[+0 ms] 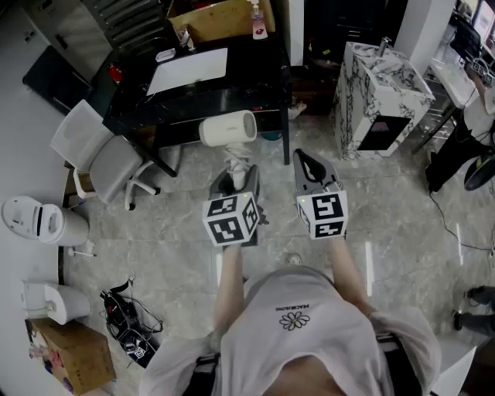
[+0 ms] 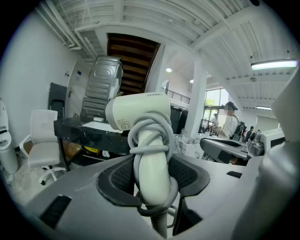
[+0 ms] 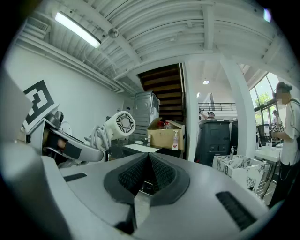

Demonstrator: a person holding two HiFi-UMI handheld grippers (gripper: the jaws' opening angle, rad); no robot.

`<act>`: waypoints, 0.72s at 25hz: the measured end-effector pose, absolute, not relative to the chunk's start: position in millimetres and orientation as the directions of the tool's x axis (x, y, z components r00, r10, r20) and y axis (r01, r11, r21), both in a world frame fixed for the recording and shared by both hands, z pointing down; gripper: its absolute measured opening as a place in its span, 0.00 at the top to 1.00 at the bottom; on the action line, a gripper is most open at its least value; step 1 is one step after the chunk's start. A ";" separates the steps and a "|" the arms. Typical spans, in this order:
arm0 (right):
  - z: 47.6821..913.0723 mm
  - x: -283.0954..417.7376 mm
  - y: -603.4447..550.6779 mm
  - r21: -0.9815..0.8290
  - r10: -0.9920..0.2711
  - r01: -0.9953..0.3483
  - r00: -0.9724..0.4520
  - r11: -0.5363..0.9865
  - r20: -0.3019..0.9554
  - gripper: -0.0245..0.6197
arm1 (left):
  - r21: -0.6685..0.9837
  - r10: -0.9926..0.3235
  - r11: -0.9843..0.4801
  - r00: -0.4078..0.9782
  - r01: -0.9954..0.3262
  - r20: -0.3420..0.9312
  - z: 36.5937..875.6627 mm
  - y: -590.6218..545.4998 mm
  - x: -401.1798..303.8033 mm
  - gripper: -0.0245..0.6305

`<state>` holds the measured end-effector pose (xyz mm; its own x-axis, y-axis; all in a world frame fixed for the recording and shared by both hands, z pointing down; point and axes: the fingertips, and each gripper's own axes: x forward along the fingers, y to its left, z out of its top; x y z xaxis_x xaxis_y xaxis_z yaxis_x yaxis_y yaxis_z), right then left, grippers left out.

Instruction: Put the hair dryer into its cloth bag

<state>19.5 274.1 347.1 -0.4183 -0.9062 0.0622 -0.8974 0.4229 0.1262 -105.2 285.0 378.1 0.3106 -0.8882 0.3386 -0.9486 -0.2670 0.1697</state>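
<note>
The white hair dryer [image 1: 228, 128] is held up in the air in front of the black table, barrel level, its cord wound round the handle. My left gripper [image 1: 235, 181] is shut on that handle; in the left gripper view the pads [image 2: 119, 176] press the handle and cord of the hair dryer [image 2: 151, 154] from both sides. My right gripper [image 1: 305, 162] hangs beside it to the right, shut and empty, its jaws [image 3: 149, 171] closed together. From there the hair dryer [image 3: 117, 124] shows at the left. A flat white piece [image 1: 188, 71] lies on the table; I cannot tell whether it is the cloth bag.
The black table [image 1: 224, 99] stands ahead with a cardboard box [image 1: 220, 19] and a spray bottle [image 1: 257, 19] at its back. A white chair [image 1: 100, 158] is at left, a marbled cabinet [image 1: 379, 93] at right. Cables [image 1: 128, 321] lie on the floor. A person [image 3: 286, 126] stands far right.
</note>
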 end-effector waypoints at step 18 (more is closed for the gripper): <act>354.4 45.7 248.0 -0.013 -0.881 -0.883 -0.470 0.470 0.049 0.95 | 0.210 -0.890 -0.304 0.355 -0.929 0.286 373.8 264.1 -75.7 0.64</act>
